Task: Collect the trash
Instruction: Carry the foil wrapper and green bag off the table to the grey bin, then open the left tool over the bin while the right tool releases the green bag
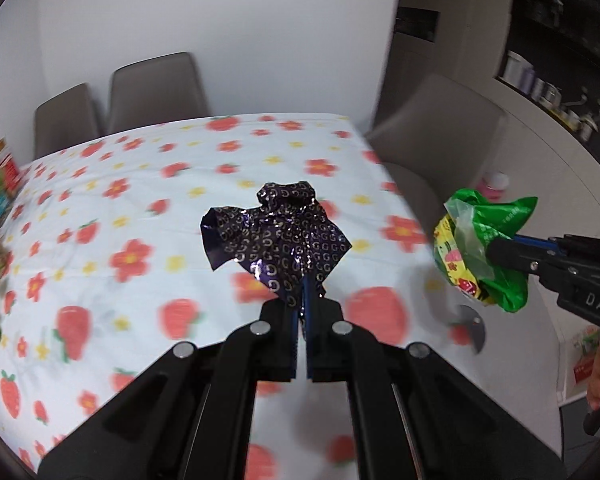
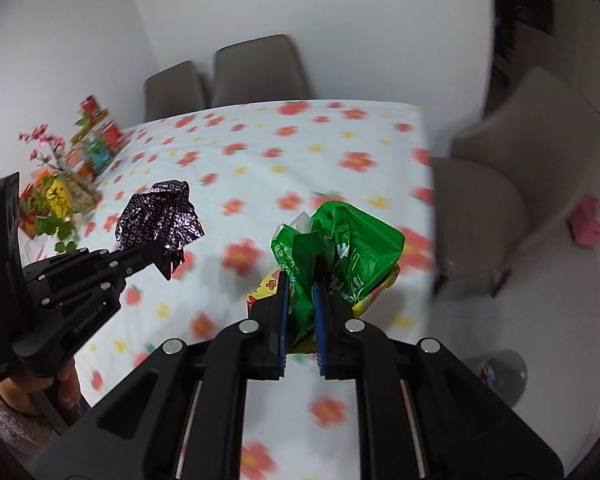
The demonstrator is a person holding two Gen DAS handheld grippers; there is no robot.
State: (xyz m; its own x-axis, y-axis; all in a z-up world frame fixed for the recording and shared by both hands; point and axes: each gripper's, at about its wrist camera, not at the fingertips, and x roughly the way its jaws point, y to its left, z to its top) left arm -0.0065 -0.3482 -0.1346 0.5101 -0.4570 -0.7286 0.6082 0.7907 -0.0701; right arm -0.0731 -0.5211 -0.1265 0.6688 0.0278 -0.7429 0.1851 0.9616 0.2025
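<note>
Over the dining table (image 2: 300, 148), covered by a strawberry-and-flower cloth, both grippers hang in the air with a load each; nothing pinched touches the cloth. Grey chairs (image 2: 256, 68) stand along the far edge and one at the right end. Boxes and a small flowering plant (image 2: 48, 148) crowd the far-left corner, apart from the work.

On the floor right of the table, a grey round bin (image 2: 504, 372) shows, blurred, something coloured inside. Judgement: likely the drop point, which would explain why both loads are held clear of the table rather than set down.

Right gripper (image 2: 300, 280): clamped on a green plastic bag (image 2: 340, 240), with a yellow printed wrapper (image 1: 456, 264) bundled under it. The bag bulges up and forward past the fingertips, its neck squeezed between the blue pads (image 2: 320, 308).

Left gripper (image 1: 300, 300): closed tight on a dark purple foil wrapper (image 1: 276, 236) with a silver ring pattern. Only its lower corner sits between the jaws; the crumpled rest fans out above and ahead of the tips.

The two loads hang well apart, the foil to the left of the bag.
</note>
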